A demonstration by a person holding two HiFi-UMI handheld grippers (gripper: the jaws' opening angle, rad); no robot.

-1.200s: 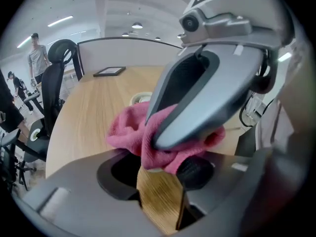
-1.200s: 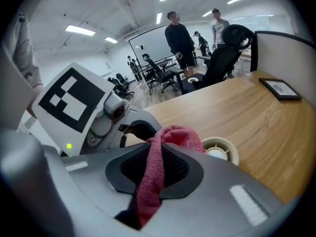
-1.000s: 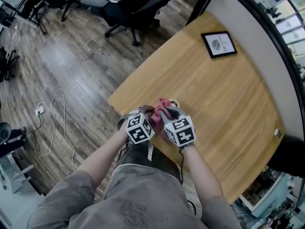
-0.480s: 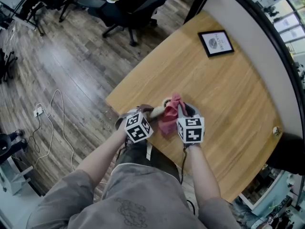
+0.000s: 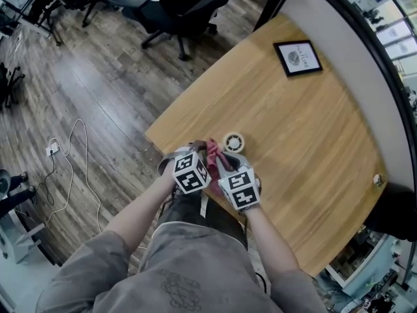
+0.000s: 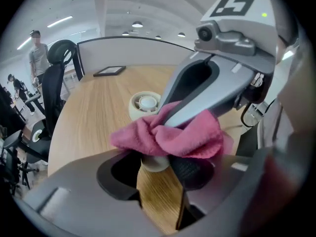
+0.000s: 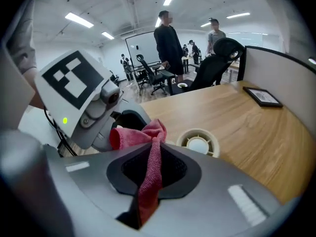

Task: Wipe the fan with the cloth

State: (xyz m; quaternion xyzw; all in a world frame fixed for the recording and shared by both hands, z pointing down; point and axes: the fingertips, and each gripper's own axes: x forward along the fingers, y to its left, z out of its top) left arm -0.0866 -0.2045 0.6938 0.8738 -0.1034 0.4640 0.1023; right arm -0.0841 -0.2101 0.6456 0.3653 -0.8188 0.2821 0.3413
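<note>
Progress: wiping under way, we judge — cloth [image 6: 170,132] draped over the stem of the fan [image 5: 234,142].
Fan: near the table [image 5: 300,129] edge, stem clamped in the left gripper [image 6: 155,169].
Right gripper [image 7: 150,169]: jaws pinched on the cloth.
Left: we reckon the round head — uncovered now.

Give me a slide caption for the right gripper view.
Right gripper pinching a pink cloth beside the cream fan, wooden table behind.
</note>
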